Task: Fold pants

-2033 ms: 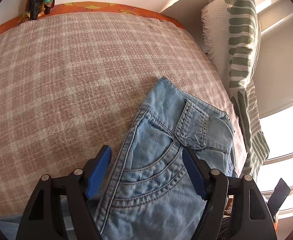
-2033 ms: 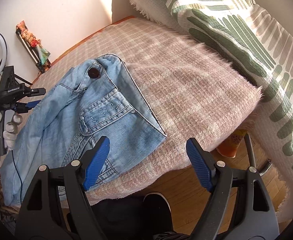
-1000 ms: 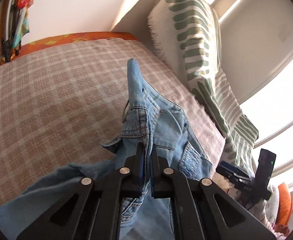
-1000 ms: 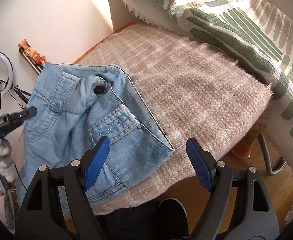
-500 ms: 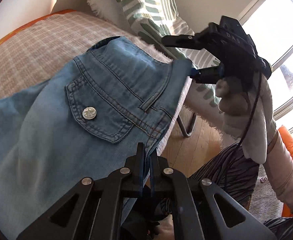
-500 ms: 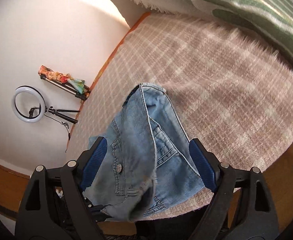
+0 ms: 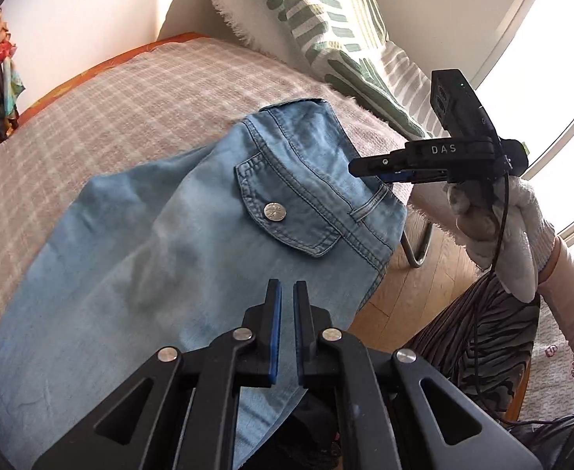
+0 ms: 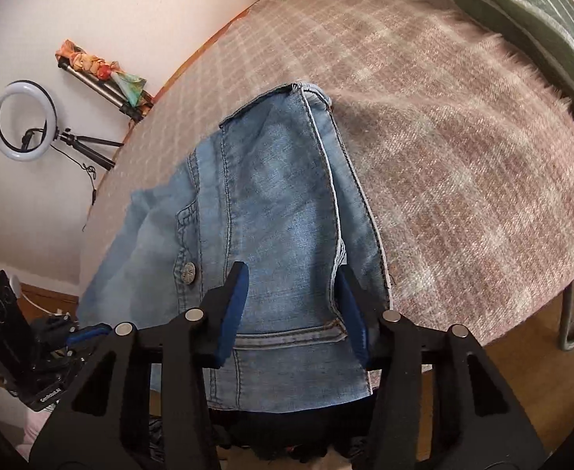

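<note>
**A:** Where were the pants (image 7: 192,243) just then?

**B:** Spread back-side up over the near edge of the checked blanket (image 7: 102,117), waistband end hanging past the edge toward the person. The left gripper (image 7: 283,297) had its blue pads nearly together above the denim. I couldn't tell whether any cloth was pinched; in its own view the gap looked empty.

**A:** And the right gripper (image 8: 292,305)?

**B:** Half open, its jaws having just been closing, with the waistband (image 8: 287,338) and belt loop between the pads (image 8: 234,305) but not clearly pressed. Seen ahead of the left gripper, it reached the waistband corner from the right.

**A:** What could have gone wrong?

**B:** I judged the bite shallow, so it might catch only one layer and a lift would skew the fold. With the left possibly holding nothing, the overhanging end could slide toward the wooden floor (image 7: 416,286).
</note>
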Motion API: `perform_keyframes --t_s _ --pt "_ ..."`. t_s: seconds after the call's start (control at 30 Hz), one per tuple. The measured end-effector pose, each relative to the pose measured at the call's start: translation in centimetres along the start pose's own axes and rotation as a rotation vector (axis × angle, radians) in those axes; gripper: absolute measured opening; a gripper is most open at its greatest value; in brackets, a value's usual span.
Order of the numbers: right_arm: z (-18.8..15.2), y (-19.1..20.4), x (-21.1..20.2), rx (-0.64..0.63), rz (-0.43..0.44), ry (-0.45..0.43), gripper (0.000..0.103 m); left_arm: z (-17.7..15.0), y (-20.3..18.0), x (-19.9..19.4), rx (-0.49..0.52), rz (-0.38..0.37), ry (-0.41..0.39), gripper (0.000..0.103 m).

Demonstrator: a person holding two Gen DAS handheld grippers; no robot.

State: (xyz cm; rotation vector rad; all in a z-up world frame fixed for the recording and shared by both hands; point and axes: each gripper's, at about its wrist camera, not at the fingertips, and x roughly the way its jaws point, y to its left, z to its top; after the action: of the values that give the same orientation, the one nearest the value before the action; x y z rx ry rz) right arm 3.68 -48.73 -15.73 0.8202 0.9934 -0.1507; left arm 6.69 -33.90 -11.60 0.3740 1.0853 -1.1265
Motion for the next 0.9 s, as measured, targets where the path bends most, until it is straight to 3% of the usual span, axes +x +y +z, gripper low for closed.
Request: perform_keyframes --t_s 0.17,0.4,0.43,0.47,0.5,0.9 --pt "0.0 1.7 0.3 -0.055 -0.061 -0.006 0.049 -1.2 -0.2 -0.4 0.0 0.028 -0.005 0.003" --pt "0.6 2.5 0.4 -0.084 -0.099 -0.018 0.049 -2.6 -0.1 -1.2 -0.003 0.13 -0.025 0.003" --pt "0.7 2.7 0.5 -0.086 -0.108 -0.023 0.047 -2.7 -0.1 -1.3 -0.001 0.148 -0.03 0.003" --pt "0.8 2.5 0.3 -0.089 -0.112 -0.026 0.031 -3.0 -0.1 -1.3 0.004 0.162 -0.026 0.003" --pt "0.8 2.3 0.1 -0.096 -0.124 -0.024 0.008 -3.2 0.0 -1.3 0.002 0.168 -0.016 0.003" --pt "1.1 2.3 -4.2 -0.202 -0.203 -0.11 0.004 -6.3 2.8 -0.9 -0.095 0.122 0.046 0.003"
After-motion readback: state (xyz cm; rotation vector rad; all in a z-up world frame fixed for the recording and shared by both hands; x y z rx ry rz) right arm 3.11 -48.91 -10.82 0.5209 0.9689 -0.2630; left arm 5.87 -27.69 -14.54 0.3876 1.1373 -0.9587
